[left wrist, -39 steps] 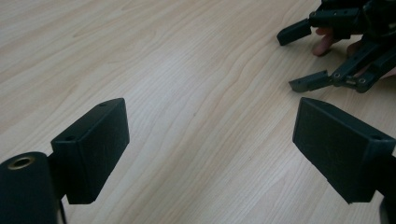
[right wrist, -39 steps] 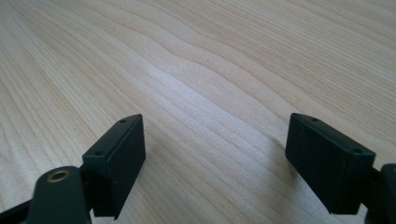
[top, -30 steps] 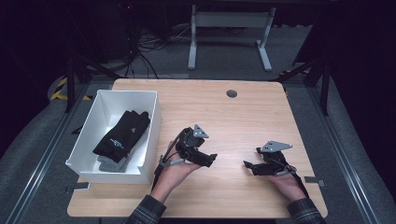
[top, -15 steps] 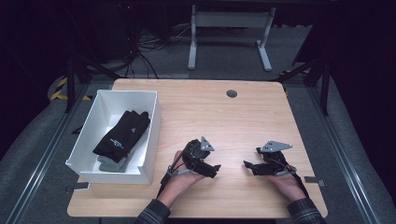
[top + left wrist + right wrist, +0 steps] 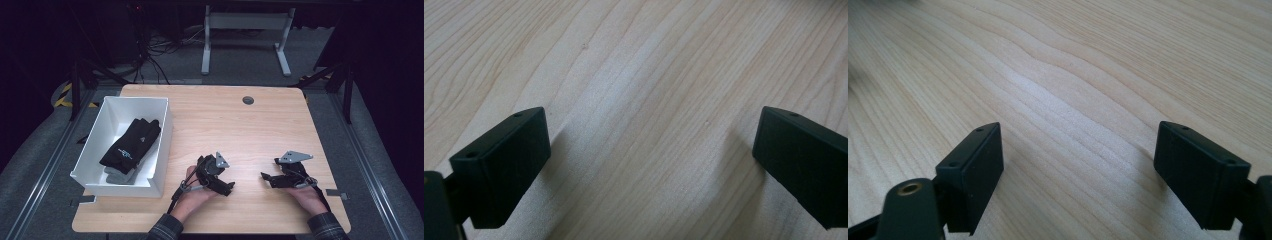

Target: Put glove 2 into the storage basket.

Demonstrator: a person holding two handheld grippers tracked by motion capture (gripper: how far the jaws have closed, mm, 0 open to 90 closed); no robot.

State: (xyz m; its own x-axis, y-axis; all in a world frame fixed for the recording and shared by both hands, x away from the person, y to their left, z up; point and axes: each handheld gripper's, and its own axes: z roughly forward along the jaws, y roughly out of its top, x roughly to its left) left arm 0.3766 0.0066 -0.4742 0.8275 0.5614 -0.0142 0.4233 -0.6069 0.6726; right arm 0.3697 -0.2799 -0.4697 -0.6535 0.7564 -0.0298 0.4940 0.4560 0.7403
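The black fabric gloves point(image 5: 131, 145) lie lengthwise in the white rectangular box point(image 5: 161, 145), just left of the left hand-held gripper point(image 5: 227, 187), whose jaws have just been opening and stand apart, empty over the wooden tabletop point(image 5: 240, 125); the right hand-held gripper point(image 5: 265, 178), also apart, sits farther away.

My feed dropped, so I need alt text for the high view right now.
Two hand-held grippers rest low on the near part of a wooden table, the left gripper and right gripper both open and empty. At the table's left, a white box holds a black glove lying on a grey one.
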